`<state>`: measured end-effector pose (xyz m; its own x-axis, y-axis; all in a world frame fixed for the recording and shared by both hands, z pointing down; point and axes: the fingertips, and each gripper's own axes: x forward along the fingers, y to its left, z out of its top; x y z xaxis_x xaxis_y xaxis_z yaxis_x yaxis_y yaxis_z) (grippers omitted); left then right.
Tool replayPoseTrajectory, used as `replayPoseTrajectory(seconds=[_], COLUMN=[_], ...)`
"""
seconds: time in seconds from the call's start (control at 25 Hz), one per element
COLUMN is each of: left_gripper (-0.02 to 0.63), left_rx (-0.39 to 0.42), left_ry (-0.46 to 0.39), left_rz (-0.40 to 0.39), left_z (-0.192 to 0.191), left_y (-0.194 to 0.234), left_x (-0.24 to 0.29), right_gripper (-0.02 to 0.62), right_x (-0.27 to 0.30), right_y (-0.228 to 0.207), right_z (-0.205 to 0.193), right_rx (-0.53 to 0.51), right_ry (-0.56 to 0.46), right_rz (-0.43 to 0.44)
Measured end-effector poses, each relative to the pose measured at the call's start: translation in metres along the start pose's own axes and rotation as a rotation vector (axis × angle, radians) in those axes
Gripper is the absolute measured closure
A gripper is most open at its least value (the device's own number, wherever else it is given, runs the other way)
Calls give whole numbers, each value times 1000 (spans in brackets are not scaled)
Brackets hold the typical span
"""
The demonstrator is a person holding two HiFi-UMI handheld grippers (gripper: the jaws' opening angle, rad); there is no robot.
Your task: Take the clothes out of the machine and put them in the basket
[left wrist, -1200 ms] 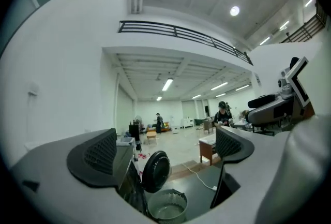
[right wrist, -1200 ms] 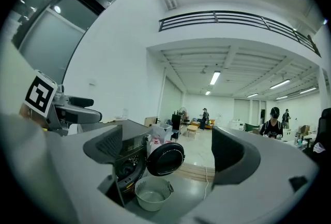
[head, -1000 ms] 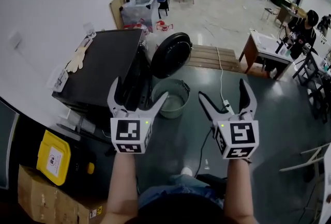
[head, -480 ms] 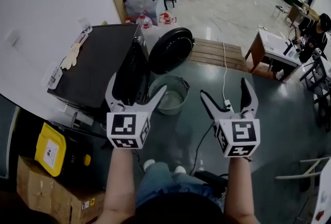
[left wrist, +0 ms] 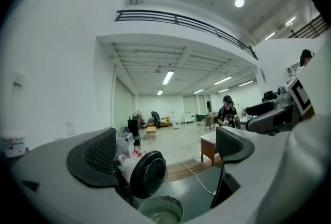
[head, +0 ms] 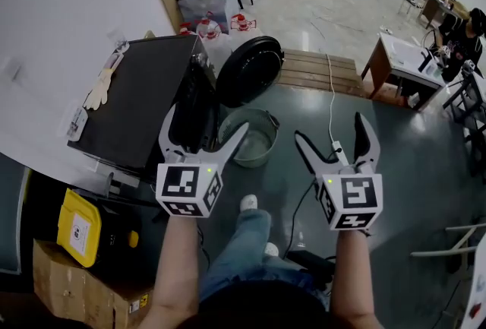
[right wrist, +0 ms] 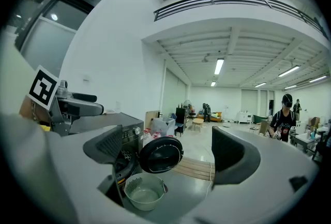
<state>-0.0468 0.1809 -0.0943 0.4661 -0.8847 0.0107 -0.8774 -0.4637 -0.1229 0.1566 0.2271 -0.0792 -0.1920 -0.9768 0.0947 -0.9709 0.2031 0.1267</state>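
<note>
A black front-loading machine [head: 140,96] stands at the left with its round door [head: 249,71] swung open. On the floor before the door sits a pale green basket [head: 250,139] with nothing in it. No clothes show in any view. My left gripper [head: 203,134] is held open, above and just left of the basket. To the basket's right my right gripper [head: 339,139] is open as well, over the dark floor. The right gripper view shows the door [right wrist: 161,154] and the basket [right wrist: 144,191] below it. The left gripper view shows the door [left wrist: 147,174] and the basket [left wrist: 161,210].
A white cable [head: 329,111] runs across the floor past a wooden pallet [head: 317,74]. A yellow-and-black case [head: 80,229] and a cardboard box [head: 80,289] sit at the lower left. A wooden desk [head: 402,65] with a person [head: 465,31] stands at the right. My legs and shoes [head: 249,203] are below.
The view has shifted closer to the machine. My foot has stepped forward toward the basket. Both grippers stay open at about the same place in view.
</note>
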Motion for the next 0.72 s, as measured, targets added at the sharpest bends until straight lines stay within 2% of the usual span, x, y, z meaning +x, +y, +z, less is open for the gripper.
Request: replayPoseTrajectory(seconds=[0.28, 0.52, 0.72], left_gripper=[38, 38, 38], left_rx=[-2, -24, -22], left_ry=[26, 31, 74], left_rz=[5, 36, 20], left_z=[-21, -35, -55], left_y=[32, 86, 121], left_x=[52, 110, 160], right_gripper=[67, 67, 67], right_x=[51, 132, 191], right_y=[-17, -6, -1], right_z=[-6, -7, -12], right_rx=[3, -14, -15], right_ry=[33, 67, 111], right_rz=[-51, -24, -15])
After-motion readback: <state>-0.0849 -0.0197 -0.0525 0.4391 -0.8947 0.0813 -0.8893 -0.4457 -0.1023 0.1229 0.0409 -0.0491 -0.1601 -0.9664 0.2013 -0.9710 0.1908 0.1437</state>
